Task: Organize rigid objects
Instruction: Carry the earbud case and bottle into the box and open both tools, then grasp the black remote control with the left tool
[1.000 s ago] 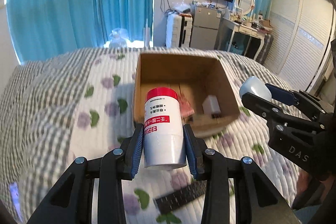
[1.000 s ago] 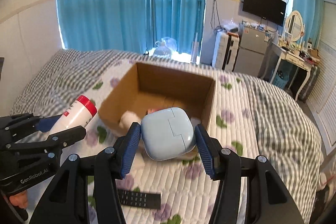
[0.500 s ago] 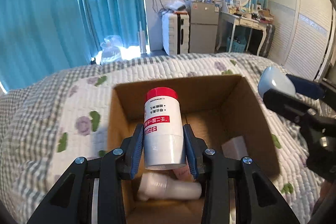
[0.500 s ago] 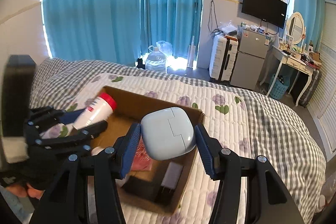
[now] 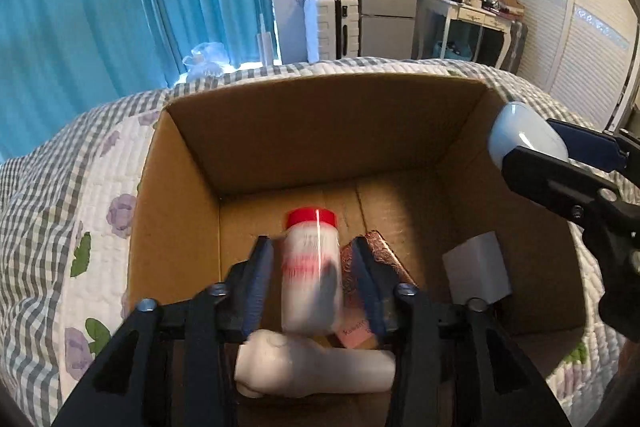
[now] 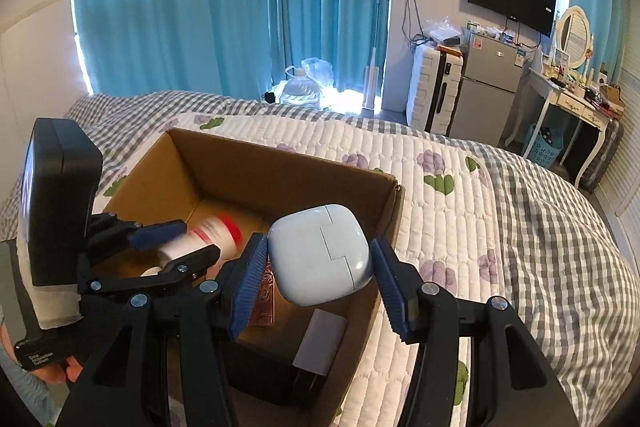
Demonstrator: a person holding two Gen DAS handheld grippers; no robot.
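A brown cardboard box stands open on the quilted bed. My left gripper is over the box with its fingers parted; the white bottle with a red cap is blurred between them, dropping free into the box. It also shows in the right wrist view. My right gripper is shut on a pale blue rounded case and holds it above the box's near right edge; the case also shows in the left wrist view.
In the box lie a cream bottle on its side, a copper-pink packet, a white adapter block and a dark object. The flowered quilt surrounds the box. Curtains, fridge, suitcase and dresser stand beyond the bed.
Both grippers have moved forward over the box. My left gripper has opened and the red-capped bottle is falling out of it. The right gripper still holds the case.
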